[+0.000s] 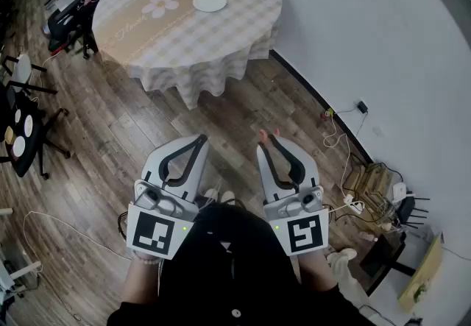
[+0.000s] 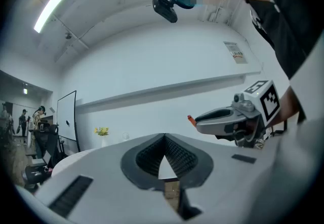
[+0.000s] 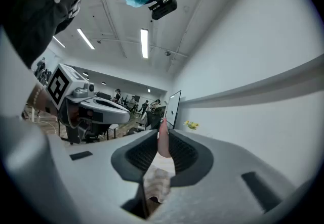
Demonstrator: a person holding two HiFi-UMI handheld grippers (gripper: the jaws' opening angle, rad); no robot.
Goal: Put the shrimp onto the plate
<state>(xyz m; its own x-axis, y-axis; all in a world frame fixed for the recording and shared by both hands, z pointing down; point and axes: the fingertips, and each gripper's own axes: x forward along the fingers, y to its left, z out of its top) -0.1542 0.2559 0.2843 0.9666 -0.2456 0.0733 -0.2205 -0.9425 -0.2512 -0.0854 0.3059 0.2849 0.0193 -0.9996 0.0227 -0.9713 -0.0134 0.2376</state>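
One shrimp (image 3: 163,142) pinched in right gripper (image 1: 268,137), left gripper (image 1: 202,139) closed on nothing; mid-carry, well short of the table (image 1: 132,23). Next, likely: step up, reach the plate (image 1: 210,1) near the table's middle, release.

I've got a round bench (image 1: 140,37) under a checked cloth, standing on a dark wood-plank floor (image 1: 110,133). Right of the bench runs a plain white wall (image 1: 383,37), with cables and a power strip (image 1: 352,204) along its foot. Left of the bench there's a black office chair (image 1: 26,137). Strip lights (image 3: 144,42) glow overhead.
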